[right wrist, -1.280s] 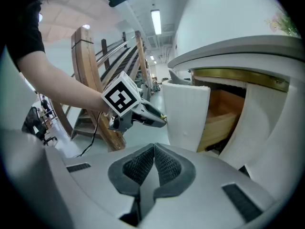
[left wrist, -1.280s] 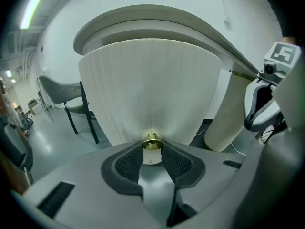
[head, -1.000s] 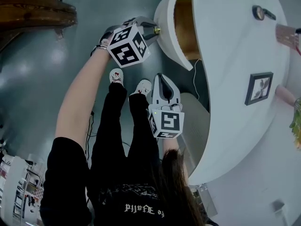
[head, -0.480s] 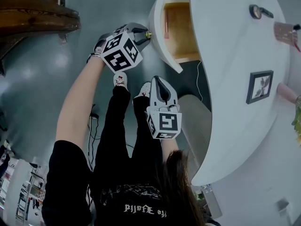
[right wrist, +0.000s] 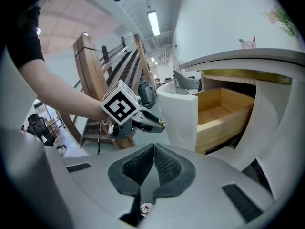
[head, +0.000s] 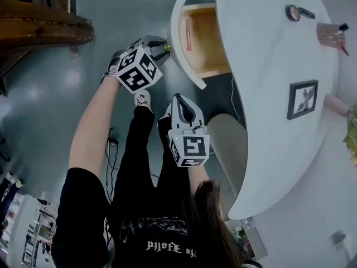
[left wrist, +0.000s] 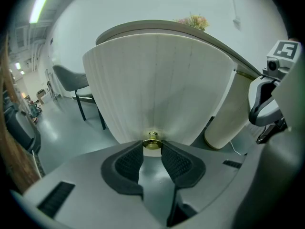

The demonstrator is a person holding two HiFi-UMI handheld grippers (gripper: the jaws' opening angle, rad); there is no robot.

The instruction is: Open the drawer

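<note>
Grey floor (head: 50, 94) flanks the drawer (head: 181, 43); left gripper (head: 163, 47) clamps its knob (left wrist: 152, 144).

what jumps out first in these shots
The left gripper is clamped on the small brass knob of a curved white drawer front, centre of its view. From the head view, the drawer stands partly open at the top, its wooden inside showing under the white table. The right gripper hangs shut and empty below it.
</note>
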